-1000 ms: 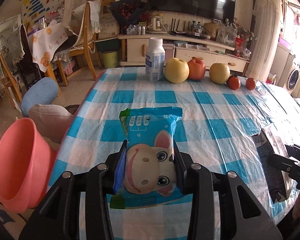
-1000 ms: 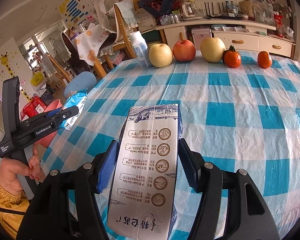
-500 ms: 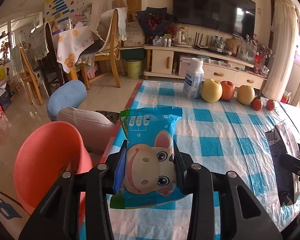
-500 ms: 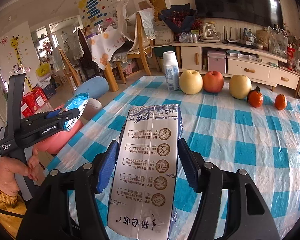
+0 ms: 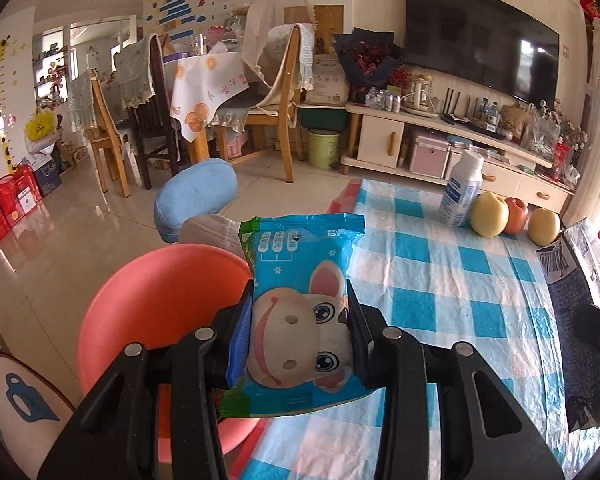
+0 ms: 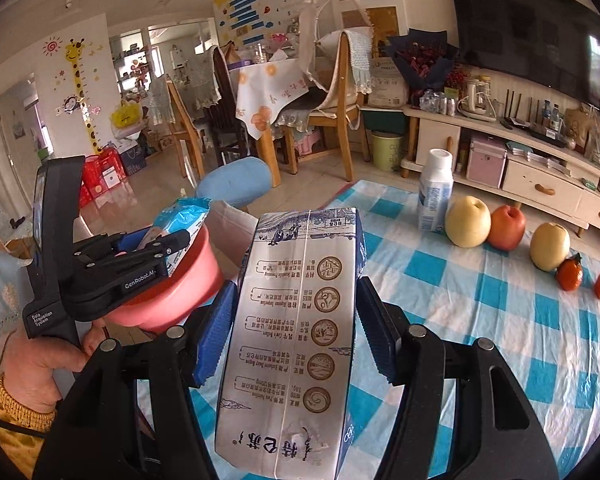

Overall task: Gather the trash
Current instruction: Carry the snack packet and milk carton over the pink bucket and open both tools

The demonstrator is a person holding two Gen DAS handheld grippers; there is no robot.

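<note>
My left gripper [image 5: 298, 312] is shut on a blue snack packet with a cartoon face [image 5: 300, 304] and holds it over the table's left edge, beside the pink plastic basin [image 5: 160, 300]. From the right wrist view that packet [image 6: 182, 218] hangs above the basin [image 6: 188, 284], with the left gripper [image 6: 172, 244] held by a hand [image 6: 32, 372]. My right gripper [image 6: 296, 320] is shut on a flattened white milk carton [image 6: 296, 320] above the checked tablecloth [image 6: 480, 320]. The carton [image 5: 580, 296] also shows at the right edge of the left wrist view.
A white bottle [image 6: 434, 196], two yellow apples, a red apple [image 6: 506, 226] and two small oranges [image 6: 570, 274] line the table's far side. Stools [image 5: 196, 196] stand left of the table. Chairs, a green bin [image 5: 322, 148] and a TV cabinet lie beyond.
Both grippers have swung left with their loads. The left one went from over the tablecloth to the table's left edge by the pink basin, and the right followed toward that edge.
</note>
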